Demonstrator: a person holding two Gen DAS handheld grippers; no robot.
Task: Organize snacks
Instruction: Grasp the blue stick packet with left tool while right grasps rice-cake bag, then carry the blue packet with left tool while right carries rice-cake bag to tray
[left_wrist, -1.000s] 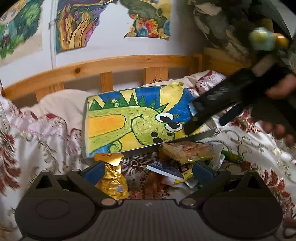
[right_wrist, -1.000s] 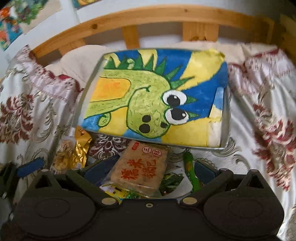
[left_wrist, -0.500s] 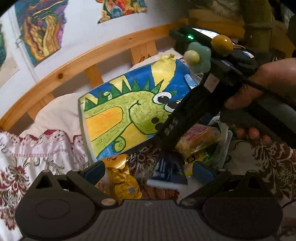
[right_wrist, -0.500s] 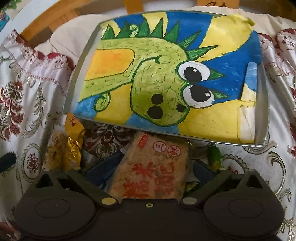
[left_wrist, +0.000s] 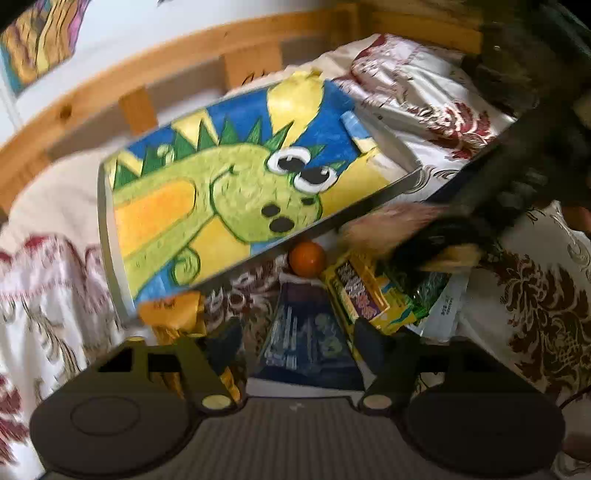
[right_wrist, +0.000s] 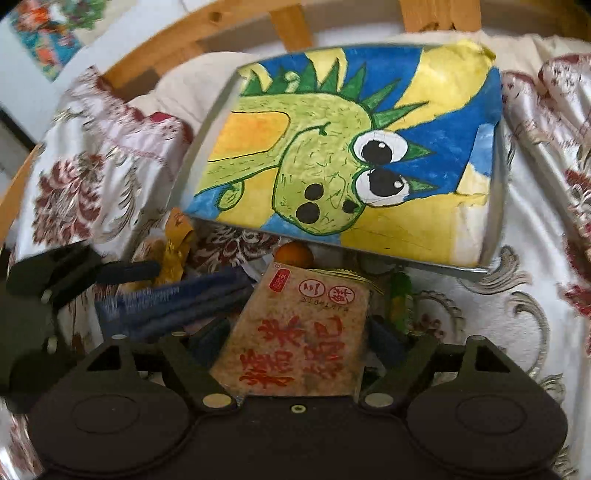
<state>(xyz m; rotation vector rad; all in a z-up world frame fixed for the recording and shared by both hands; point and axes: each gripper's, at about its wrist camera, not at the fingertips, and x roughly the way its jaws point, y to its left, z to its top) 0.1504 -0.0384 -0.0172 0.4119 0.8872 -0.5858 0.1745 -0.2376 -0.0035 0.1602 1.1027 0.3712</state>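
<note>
Snacks lie heaped on the bed in front of a metal tray (left_wrist: 107, 236) (right_wrist: 495, 206) lined with a dinosaur drawing. My left gripper (left_wrist: 297, 341) points down at a dark blue packet (left_wrist: 310, 339) (right_wrist: 177, 299). Its jaws are closing around the packet, with a gap still showing at the left finger. My right gripper (right_wrist: 301, 338) straddles a brown rice-cake packet (right_wrist: 303, 332) with red characters. Its jaws are closing, and the fingers stand right at the packet's edges. In the left wrist view the right tool is a dark blur over the pile.
A gold wrapper (left_wrist: 173, 317) (right_wrist: 177, 240), an orange ball (left_wrist: 306, 258) (right_wrist: 293, 253), a yellow packet (left_wrist: 365, 295) and green wrappers (left_wrist: 424, 291) (right_wrist: 399, 295) crowd the pile. A floral bedspread (right_wrist: 92, 177) surrounds it. A wooden bed rail (left_wrist: 166, 74) runs behind the tray.
Both grippers have dropped closer to the snack pile and their jaws have narrowed. The blue packet now sits between the left fingers, and the rice-cake packet fills the right gap.
</note>
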